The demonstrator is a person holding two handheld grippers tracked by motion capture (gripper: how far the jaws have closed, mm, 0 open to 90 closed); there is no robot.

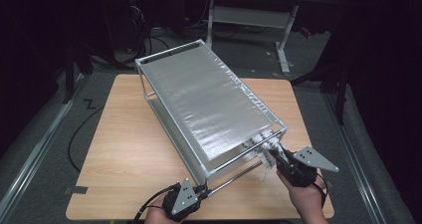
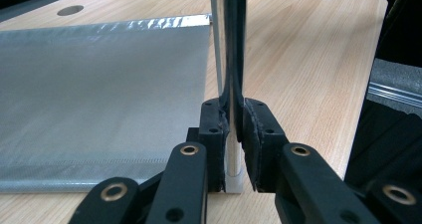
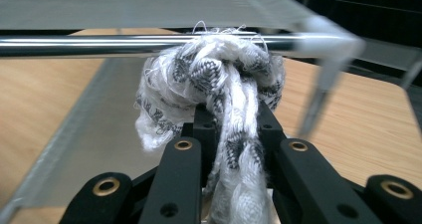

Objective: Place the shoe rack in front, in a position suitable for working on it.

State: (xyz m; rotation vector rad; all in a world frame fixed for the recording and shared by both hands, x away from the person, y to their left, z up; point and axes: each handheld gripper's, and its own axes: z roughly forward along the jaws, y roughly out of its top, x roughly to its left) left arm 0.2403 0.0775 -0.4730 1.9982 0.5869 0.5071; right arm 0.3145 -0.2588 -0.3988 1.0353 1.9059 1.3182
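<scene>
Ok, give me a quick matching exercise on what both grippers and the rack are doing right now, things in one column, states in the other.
Things:
1. left gripper
2. right gripper
3. white and grey cloth
4. metal rack

States:
A. bunched up against a chrome rail
B. shut on the rack's upright corner post
C. stands on the wooden table
D. shut on the twisted cloth

Pairs: 1-B, 2-D, 3-A, 4-C

Overhead view; two close tool views
</scene>
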